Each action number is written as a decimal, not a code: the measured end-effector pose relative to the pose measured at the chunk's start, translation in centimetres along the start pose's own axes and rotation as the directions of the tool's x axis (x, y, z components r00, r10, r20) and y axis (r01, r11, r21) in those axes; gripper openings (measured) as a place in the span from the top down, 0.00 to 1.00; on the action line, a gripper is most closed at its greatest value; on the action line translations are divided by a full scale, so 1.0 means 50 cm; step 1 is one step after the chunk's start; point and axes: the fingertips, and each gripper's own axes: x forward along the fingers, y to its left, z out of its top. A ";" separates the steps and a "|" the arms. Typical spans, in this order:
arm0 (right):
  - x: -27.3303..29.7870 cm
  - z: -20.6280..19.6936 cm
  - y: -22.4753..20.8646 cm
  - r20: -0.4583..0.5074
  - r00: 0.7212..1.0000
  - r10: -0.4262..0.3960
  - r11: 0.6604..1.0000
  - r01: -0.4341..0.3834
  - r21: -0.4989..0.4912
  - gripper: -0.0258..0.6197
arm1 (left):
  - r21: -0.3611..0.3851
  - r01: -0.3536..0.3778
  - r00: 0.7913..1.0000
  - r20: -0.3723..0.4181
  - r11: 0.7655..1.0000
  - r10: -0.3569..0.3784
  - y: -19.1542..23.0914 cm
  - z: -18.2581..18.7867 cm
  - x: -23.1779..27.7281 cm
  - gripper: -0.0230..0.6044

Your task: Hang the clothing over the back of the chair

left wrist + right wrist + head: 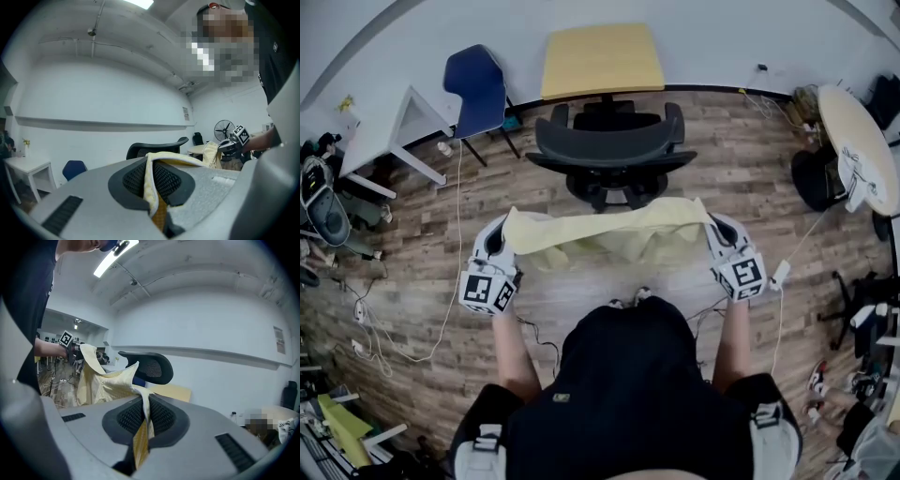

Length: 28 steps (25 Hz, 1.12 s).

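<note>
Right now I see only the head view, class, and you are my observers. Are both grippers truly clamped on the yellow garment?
Observer: Yes for the left gripper. Its view shows the jaws shut on a fold of the yellow garment.
Operator: And the right?
Observer: The right gripper has its jaws shut on the cloth too.
Operator: What is the chair like from there?
Observer: The chair back is black mesh and shows behind the stretched cloth.

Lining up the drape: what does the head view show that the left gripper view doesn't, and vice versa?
Head view only: the yellow garment stretched whole between left gripper and right gripper, nearer the person than the black chair; the yellow table. Left gripper view only: its jaws shut on the garment; a fan. Both: garment, black chair, blue chair.
</note>
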 end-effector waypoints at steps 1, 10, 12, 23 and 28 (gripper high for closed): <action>0.002 0.000 -0.008 -0.004 1.000 0.006 1.000 -0.006 0.002 0.96 | -0.006 -0.005 1.000 0.003 1.000 0.005 -0.004 0.004 0.007 0.96; 0.015 -0.003 -0.082 -0.018 0.998 0.053 0.999 -0.053 -0.007 0.96 | -0.019 -0.048 0.998 0.042 0.999 0.049 -0.038 0.050 0.036 0.96; 0.012 -0.015 -0.091 -0.042 0.998 0.054 0.999 -0.054 0.000 0.96 | -0.015 -0.055 0.997 0.045 0.998 0.056 -0.045 0.050 0.040 0.96; 0.001 0.034 -0.112 0.051 0.997 0.049 0.998 -0.048 -0.034 0.96 | 0.005 -0.074 0.996 0.045 0.997 0.074 -0.049 0.060 0.042 0.96; 0.011 0.048 -0.121 0.047 0.998 0.032 0.999 -0.031 -0.019 0.96 | 0.001 -0.065 0.995 0.079 0.998 0.065 -0.024 0.087 0.056 0.96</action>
